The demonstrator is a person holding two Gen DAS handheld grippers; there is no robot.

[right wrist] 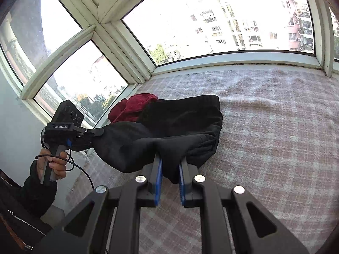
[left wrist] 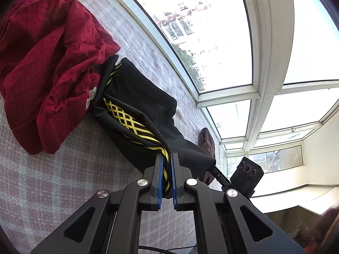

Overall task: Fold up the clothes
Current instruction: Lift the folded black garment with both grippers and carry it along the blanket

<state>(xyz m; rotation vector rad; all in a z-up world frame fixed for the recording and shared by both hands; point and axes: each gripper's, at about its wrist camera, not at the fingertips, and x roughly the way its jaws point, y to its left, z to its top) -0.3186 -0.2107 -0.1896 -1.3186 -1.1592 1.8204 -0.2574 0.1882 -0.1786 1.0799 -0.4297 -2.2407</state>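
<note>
Black fabric with a yellow lattice stripe, the black garment (left wrist: 148,110), is stretched between two hand-held grippers above the pink checked blanket (right wrist: 275,127) that covers the window ledge. One edge of it is pinched by the left gripper (left wrist: 167,158), whose blue pads (left wrist: 160,182) are pressed nearly together on the yellow-striped hem. Another bunched fold is clamped by the right gripper (right wrist: 170,165); its jaws are kept slightly apart by the thickness of the cloth caught between them. From the right wrist view, the left gripper is seen to the left of the garment, carried by a hand (right wrist: 53,165) in a dark sleeve, with a cable looped below it. The far end of the garment is laid on the blanket. Just beside that end, toward the white window frame (right wrist: 118,42), a crumpled red garment (left wrist: 48,63) is heaped, its edge touching the black one. A small brown cloth (left wrist: 206,141) is seen beyond the black garment, against the window.
</note>
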